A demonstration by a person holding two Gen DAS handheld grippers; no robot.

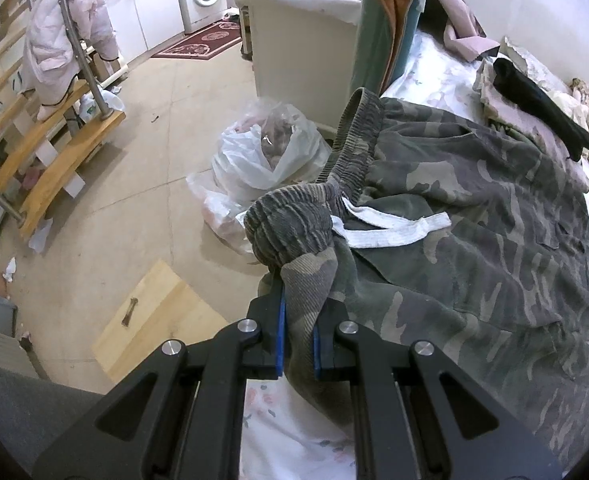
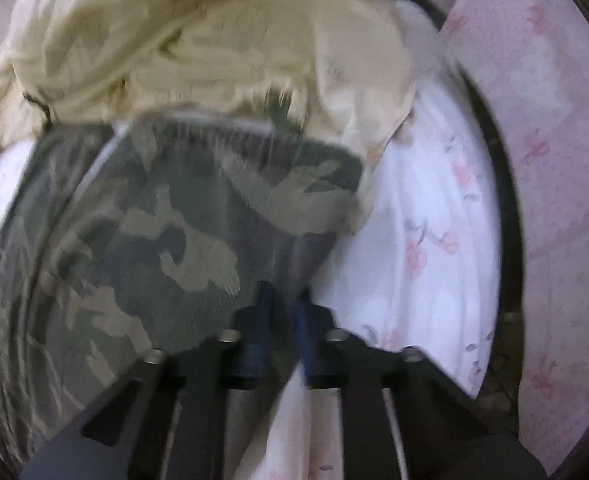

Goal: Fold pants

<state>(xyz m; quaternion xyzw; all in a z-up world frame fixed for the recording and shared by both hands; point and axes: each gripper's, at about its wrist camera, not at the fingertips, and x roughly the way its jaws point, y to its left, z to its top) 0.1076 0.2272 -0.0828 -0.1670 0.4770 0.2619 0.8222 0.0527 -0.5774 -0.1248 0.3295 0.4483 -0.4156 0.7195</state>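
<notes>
Camouflage pants (image 1: 474, 240) lie spread over a bed with a white floral sheet (image 1: 290, 432). Their ribbed waistband (image 1: 290, 220) with its white drawstring (image 1: 394, 228) is bunched at the bed's edge. My left gripper (image 1: 298, 312) is shut on a fold of the waistband corner, with cloth pinched between the blue pads. The right wrist view is blurred. It shows a pants leg (image 2: 174, 220) ending at a hem near a cream blanket (image 2: 214, 40). My right gripper (image 2: 284, 300) sits at that leg's right edge, jaws close together with camouflage cloth running in between them.
Plastic bags (image 1: 262, 156) and a wooden board (image 1: 154, 320) lie on the floor beside the bed. A white cabinet (image 1: 294, 40), a hanging green garment (image 1: 386, 28) and a black item (image 1: 542, 108) stand beyond the pants. Pink patterned fabric (image 2: 554, 160) borders the sheet (image 2: 426, 240).
</notes>
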